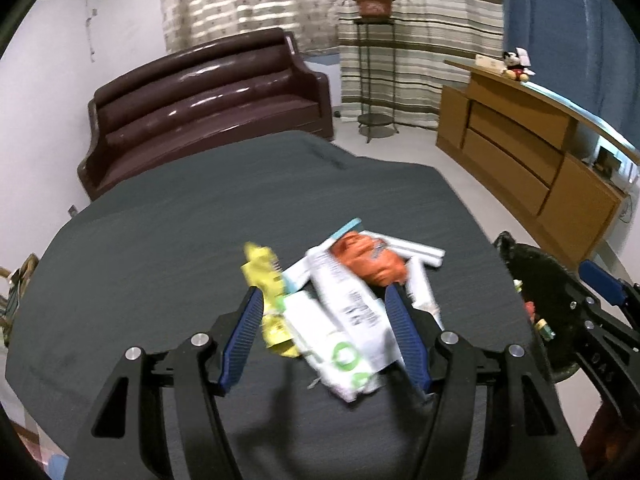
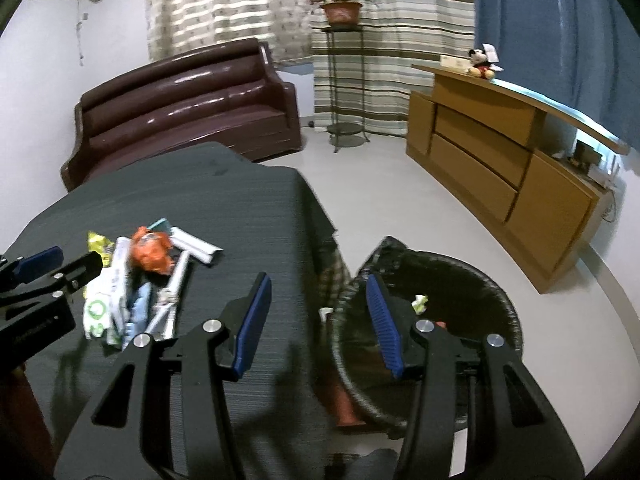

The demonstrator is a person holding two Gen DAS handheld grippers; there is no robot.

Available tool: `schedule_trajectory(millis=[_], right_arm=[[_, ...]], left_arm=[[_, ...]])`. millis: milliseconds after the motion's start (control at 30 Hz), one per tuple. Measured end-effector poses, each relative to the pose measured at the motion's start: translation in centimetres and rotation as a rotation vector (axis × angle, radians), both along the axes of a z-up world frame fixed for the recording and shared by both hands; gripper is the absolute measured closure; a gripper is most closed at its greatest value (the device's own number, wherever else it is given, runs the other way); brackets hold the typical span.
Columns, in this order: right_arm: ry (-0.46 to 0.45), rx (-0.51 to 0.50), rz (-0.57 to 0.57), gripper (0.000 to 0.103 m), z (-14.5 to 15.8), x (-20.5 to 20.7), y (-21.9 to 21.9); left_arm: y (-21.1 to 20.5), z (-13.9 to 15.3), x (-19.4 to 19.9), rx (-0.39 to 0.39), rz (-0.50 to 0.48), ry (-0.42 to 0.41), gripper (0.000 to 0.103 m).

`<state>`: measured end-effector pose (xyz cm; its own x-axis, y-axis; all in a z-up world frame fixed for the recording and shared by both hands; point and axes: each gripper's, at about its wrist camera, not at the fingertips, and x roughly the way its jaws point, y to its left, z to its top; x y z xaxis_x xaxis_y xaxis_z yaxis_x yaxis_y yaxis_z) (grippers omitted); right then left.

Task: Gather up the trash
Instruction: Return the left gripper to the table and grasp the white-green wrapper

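Left tongs [image 1: 324,296] spread wide, jaws straddling the near end of the trash pile [image 1: 340,304] on the grey-covered table [image 1: 200,208]. Nothing pinched; whether the blue pads [image 1: 244,332] touch any wrapper, cannot tell. Pile between the jaws: white wipes pack with green print [image 1: 344,356], long white printed packet [image 1: 352,304] lying across it, yellow wrapper [image 1: 268,280] beside the left pad. Farther out: crumpled orange wrapper [image 1: 372,260], then white tubes [image 1: 416,252] and a teal-edged card [image 1: 344,230].

Right tongs [image 2: 320,308] also spread wide, empty, hanging over the table's right edge, one jaw above the cloth, the other above the bin [image 2: 472,280]. Bin sits on the floor just beside the table, lined with a black bag; a small pale scrap [image 2: 420,302] and something reddish lie inside. Same pile shows at the left of the right wrist view, well apart from the right tongs.

Around: dark brown leather sofa [image 1: 208,104] beyond the table's far end, potted plant [image 1: 372,0] on a metal stand by striped curtains [image 1: 432,40], wooden sideboard [image 1: 520,148] at right with a plush toy [image 1: 516,64] on top.
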<state>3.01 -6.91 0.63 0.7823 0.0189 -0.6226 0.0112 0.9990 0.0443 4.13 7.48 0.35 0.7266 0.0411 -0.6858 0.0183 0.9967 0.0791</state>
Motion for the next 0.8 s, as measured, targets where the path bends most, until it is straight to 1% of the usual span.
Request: schedule_trajectory(millis=[233,567,800], right_arm=[[0.006,-0.005,0.035,0.055,0.1,-0.5,2.0],[0.022,-0.009,0.036,0.054,-0.3,-0.6,2.5],[0.032,0.001,0.041,0.055,-0.5,-0.3,2.1]], left_arm=[[1.3,-0.8,-0.3,-0.002,0.033,0.019,0.041],[1.2,-2.8,0.7,0.002,0.029,0.069,0.04],[2.3,-2.7,0.1,0.009,0.015,0.063,0.038]])
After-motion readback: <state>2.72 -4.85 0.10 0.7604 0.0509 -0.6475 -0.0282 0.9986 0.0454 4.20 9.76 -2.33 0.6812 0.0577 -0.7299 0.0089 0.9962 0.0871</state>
